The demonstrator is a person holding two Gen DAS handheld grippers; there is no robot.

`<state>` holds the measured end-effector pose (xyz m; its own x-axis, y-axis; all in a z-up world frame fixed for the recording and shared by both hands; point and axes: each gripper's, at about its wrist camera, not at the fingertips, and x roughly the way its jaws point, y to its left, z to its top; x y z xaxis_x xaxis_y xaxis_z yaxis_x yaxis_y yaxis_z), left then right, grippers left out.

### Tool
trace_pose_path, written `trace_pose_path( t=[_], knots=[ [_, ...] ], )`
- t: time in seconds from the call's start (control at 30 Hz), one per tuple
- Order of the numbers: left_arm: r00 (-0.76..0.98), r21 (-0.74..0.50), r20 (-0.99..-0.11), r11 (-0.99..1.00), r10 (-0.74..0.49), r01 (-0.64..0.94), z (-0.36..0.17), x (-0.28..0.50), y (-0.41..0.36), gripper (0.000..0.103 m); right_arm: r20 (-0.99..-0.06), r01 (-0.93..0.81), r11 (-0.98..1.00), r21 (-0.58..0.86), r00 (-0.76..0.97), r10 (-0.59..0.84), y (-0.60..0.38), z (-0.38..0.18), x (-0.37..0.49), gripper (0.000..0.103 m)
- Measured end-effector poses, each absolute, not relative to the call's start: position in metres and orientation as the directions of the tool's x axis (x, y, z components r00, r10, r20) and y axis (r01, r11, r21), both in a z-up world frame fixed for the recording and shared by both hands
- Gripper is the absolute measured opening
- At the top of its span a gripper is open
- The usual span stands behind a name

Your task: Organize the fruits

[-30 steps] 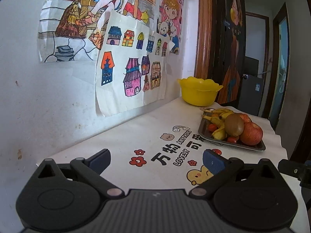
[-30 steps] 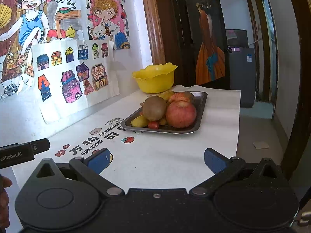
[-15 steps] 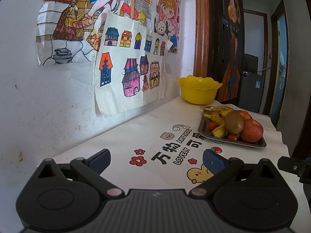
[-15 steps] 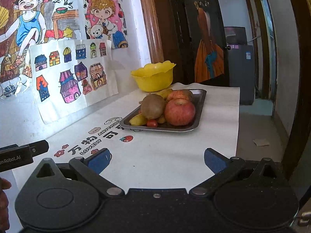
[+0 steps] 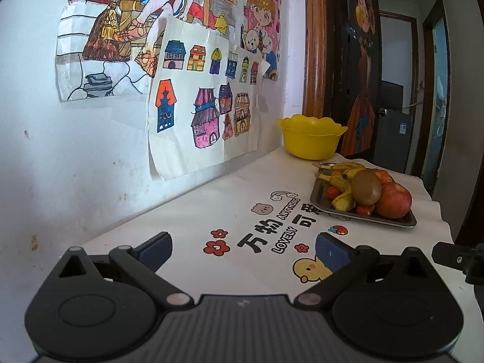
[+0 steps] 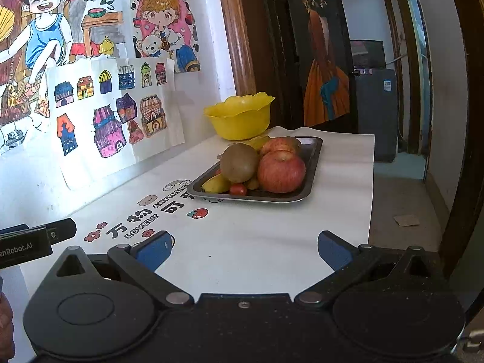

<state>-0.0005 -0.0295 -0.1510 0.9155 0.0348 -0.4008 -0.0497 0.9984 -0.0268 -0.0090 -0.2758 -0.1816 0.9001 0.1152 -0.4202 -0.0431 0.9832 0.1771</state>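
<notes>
A flat metal tray is set on the tabletop, and fruit is piled on it. A big red apple is seen at the front, with a brown kiwi touching its left side. A second apple is tucked behind. Yellow bananas and small red tomatoes are squeezed beside them. Behind the tray, a yellow bowl with a wavy rim is stood upright.
</notes>
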Motion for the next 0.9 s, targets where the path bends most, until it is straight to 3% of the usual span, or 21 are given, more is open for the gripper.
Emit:
trace_pose_path(
  t=[0.9],
  knots=[
    [0.899, -0.060, -0.438, 0.997, 0.012, -0.042, -0.1546, 0.0048, -0.0257, 0.102, -0.435, -0.042, 0.984, 0.175, 0.893, 0.116, -0.2744, -0.1841, -0.0050, 0.102]
  ],
)
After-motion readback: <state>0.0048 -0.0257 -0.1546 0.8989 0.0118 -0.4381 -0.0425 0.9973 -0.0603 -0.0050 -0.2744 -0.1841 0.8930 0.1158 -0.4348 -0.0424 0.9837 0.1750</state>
